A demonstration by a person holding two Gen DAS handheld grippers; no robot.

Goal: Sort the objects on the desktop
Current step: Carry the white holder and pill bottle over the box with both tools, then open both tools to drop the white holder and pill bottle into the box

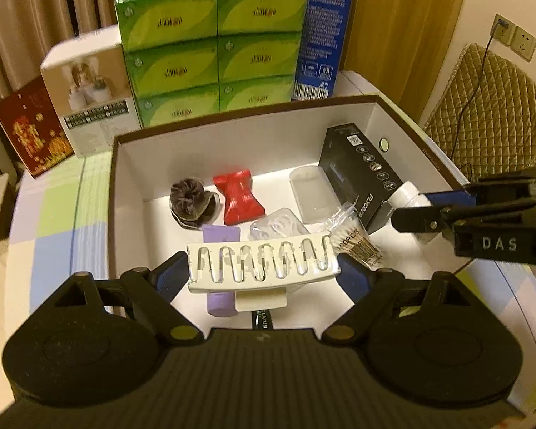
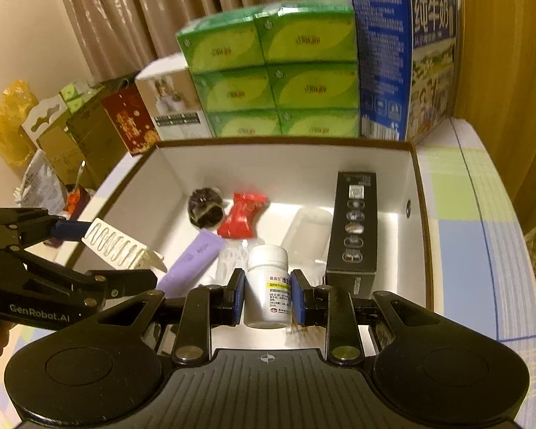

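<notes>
Two items are in hand, both hanging over the near edge of the open brown-rimmed white cardboard box (image 1: 403, 107).

The left gripper (image 1: 264, 268), jaws spread wide, clamps the long white plastic claw hair clip (image 1: 262, 262) end to end between its blue pads. Judgement: the clip is light and stiff, but the teeth are thin and snappable and the shell is glossy, so the end-to-end hold is right; squeezing across the teeth would risk a slip or a break.

The right gripper (image 2: 268, 295), jaws nearly together, pinches the small white plastic pill bottle with a white cap (image 2: 268, 286) across its body, upright, over the box's near-right part. Judgement: it is rigid, light and smooth-sided; a round body can twist in flat pads, so a mid-body hold below the cap is the safest.

Already on the box floor:
- dark purple fabric scrunchie (image 1: 191, 202) and red foil packet (image 1: 239, 196) toward the far-left
- clear plastic case (image 1: 312, 193) at mid-floor
- tall black carton (image 1: 366, 178) along the right wall
- lilac tube (image 2: 193, 261), bag of cotton swabs (image 1: 355, 246) near the front edge

Stacked green tissue packs (image 1: 214, 46) stand behind the box's far edge.
</notes>
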